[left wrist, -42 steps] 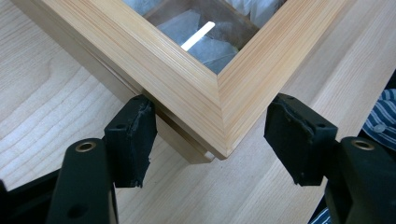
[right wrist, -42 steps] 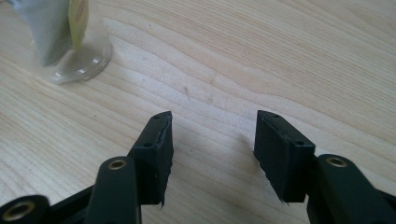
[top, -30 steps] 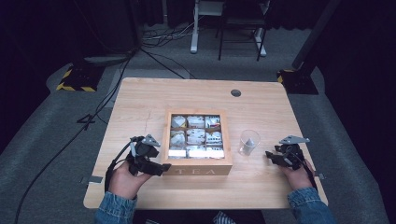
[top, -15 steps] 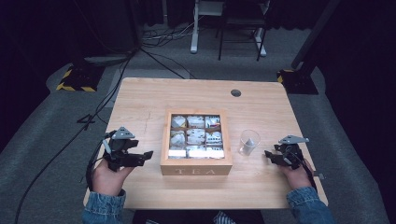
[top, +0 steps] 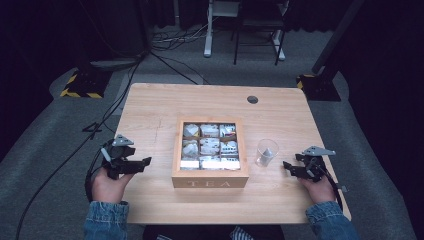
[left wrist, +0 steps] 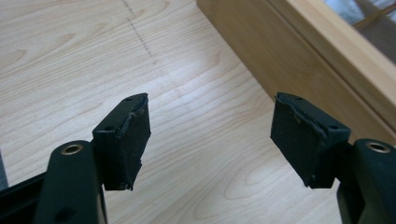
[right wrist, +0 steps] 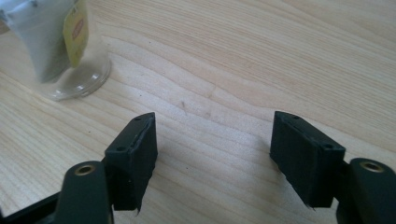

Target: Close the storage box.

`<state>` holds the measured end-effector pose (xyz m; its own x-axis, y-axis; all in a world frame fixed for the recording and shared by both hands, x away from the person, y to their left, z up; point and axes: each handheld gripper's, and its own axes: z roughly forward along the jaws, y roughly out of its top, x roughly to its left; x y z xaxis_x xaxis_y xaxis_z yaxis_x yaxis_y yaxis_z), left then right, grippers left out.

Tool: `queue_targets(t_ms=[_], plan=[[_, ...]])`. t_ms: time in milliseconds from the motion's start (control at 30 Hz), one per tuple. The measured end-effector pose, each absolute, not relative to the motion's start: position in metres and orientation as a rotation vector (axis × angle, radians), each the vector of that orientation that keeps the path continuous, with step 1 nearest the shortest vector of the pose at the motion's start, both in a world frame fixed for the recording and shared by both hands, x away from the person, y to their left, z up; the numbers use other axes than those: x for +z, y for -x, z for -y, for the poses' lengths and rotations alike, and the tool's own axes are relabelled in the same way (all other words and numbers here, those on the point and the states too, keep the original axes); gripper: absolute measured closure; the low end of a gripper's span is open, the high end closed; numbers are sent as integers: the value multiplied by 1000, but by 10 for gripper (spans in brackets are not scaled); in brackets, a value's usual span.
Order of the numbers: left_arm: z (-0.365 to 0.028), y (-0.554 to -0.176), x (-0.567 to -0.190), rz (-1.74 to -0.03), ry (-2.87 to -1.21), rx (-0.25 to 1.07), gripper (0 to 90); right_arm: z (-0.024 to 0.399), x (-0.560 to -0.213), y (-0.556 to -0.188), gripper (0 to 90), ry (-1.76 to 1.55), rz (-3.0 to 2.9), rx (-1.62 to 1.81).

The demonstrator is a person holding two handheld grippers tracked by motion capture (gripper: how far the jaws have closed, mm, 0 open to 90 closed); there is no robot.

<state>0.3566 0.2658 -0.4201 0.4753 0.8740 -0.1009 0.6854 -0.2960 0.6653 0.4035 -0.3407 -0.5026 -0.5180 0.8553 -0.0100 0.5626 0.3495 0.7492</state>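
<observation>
Holding the left gripper (top: 145, 162) low over the tabletop (top: 150, 110), well to the left of the wooden tea box (top: 210, 182), with jaws wide apart, just closing a little, and nothing between them. Holding the right gripper (top: 286, 165) near the right edge, just beside the glass (top: 261, 159), with jaws also apart, just opening wider, and also empty. Seeing the tea bag (right wrist: 42, 42) sitting inside the glass, with its yellow tag hanging at the side, and the box standing in the middle with its little packets in rows. Looking like the end of the job, so backing away nicely now. Keeping both grippers open and empty while pulling them toward the near edge. Going slowly on the right side, since the glass is close and could tip with one small bump. Staying clear of the box wall on the left. Lifting a little before sliding, not scraping the wood.
</observation>
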Motion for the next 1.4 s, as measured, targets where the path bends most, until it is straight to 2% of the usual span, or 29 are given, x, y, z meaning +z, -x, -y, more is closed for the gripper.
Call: queue_targets(t_ms=[333,733,900,1233,1267,1400], plan=[[-281,-375,-450,-1376,-2001,366,299,344,-503,-407,289,-1253,-2208,995],[-278,-392,-476,-1423,-2048,420,306,344,-503,-407,289,-1254,-2208,994],[-281,-394,-487,-1453,-1971,407,325,344,-503,-407,288,-1254,-2208,994],[-283,-393,-496,-1459,-1994,474,299,344,-503,-407,288,-1254,-2208,993],[-281,-393,-499,-1421,-2022,521,280,344,-503,-407,288,-1254,-2208,994],[-285,-394,-504,-1359,-2020,522,214,344,-503,-407,288,-1254,-2208,993]])
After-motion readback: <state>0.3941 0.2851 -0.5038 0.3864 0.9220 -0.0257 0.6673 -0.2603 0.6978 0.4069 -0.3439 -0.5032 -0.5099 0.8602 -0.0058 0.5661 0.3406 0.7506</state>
